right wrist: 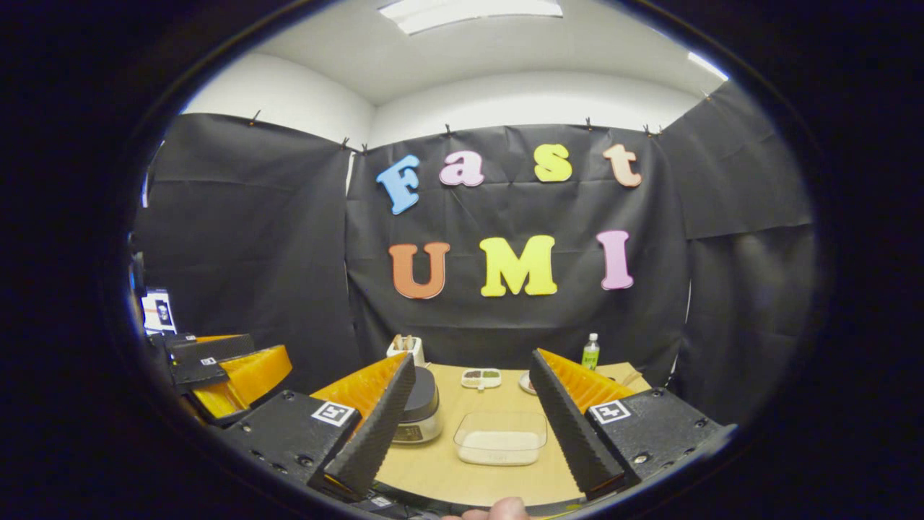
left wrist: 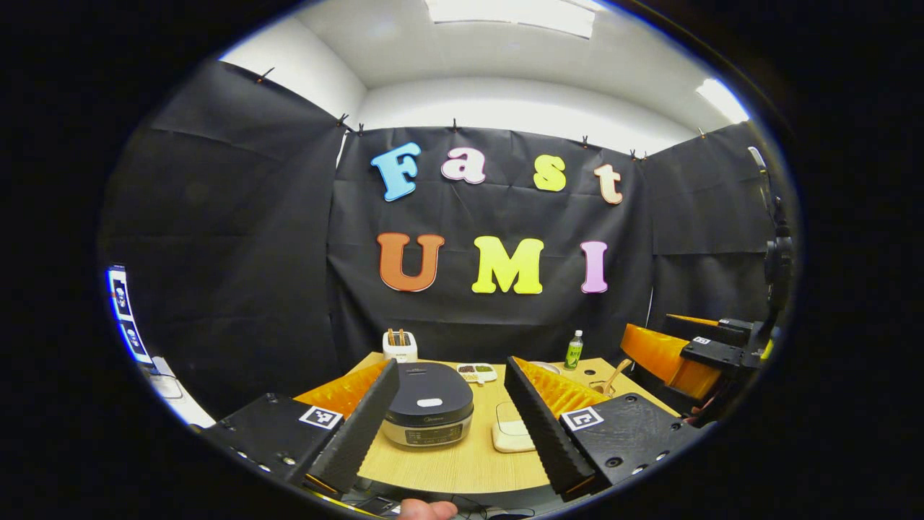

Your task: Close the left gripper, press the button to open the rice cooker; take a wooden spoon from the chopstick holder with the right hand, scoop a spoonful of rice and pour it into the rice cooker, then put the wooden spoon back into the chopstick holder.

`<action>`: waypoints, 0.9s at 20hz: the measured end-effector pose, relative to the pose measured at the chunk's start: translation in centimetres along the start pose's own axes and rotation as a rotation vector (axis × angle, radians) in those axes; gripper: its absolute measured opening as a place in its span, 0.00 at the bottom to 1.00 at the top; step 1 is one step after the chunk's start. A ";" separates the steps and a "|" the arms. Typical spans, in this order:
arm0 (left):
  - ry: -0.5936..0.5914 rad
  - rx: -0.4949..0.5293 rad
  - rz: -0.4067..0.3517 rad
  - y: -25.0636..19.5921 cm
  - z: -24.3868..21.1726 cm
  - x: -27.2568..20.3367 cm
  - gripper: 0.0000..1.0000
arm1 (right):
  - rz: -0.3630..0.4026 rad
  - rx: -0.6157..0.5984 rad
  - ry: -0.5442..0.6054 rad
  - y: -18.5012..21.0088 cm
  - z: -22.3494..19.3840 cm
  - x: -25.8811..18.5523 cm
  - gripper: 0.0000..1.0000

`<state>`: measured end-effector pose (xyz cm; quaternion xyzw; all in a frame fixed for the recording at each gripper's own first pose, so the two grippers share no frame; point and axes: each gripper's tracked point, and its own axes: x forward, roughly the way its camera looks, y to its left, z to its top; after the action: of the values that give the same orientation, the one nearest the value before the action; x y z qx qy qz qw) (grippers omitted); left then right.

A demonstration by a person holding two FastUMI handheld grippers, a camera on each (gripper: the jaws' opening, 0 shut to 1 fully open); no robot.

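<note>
1. In the left gripper view, the left gripper point(left wrist: 449, 426) had its jaws wide apart and they held nothing. The rice cooker point(left wrist: 428, 414) stood on the wooden table point(left wrist: 469, 462) between the two fingers, nearer to the left finger, and its lid was down. It did not touch either finger. Just right of it lay a clear container of rice point(left wrist: 512, 435). At the far left of the table stood the chopstick holder point(left wrist: 399, 346) with wooden handles sticking up. A small divided dish point(left wrist: 477, 373) and a green bottle point(left wrist: 573, 350) stood farther right. The other gripper point(left wrist: 693, 354) hung at the right edge of the view, well apart from the cooker.

2. In the right gripper view, the right gripper point(right wrist: 473, 433) was also wide open and empty. The container of rice point(right wrist: 500, 438) lay between its fingers, touching neither of them. The rice cooker point(right wrist: 419, 412) was partly hidden behind the left finger. The chopstick holder point(right wrist: 405, 348) stood at the far side, above the left finger, well apart from the jaws. The green bottle point(right wrist: 590, 351) stood at the far right. The left gripper point(right wrist: 224, 375) showed at the left edge.
</note>
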<state>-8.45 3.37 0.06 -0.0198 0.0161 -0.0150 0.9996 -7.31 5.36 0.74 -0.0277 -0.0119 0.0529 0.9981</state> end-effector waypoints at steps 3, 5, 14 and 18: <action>-0.007 0.003 -0.012 -0.5 0.1 -0.7 0.94 | -0.028 -0.020 -0.020 -0.6 0.4 -1.0 0.94; 0.000 -0.001 -0.022 -1.1 -0.2 -1.1 0.95 | -0.038 -0.012 -0.013 -0.8 0.0 -1.5 0.94; 0.004 0.007 -0.052 -2.7 -0.3 -2.2 0.95 | -0.073 0.019 -0.004 -2.9 -0.8 -2.9 1.00; -0.002 -0.001 -0.057 -3.2 -0.1 -2.5 0.95 | -0.084 0.015 -0.018 -3.7 -0.5 -3.1 1.00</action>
<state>-11.07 0.26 0.15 -0.0206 0.0147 -0.0435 0.9987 -9.97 1.34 0.42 -0.0193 -0.0217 0.0115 0.9995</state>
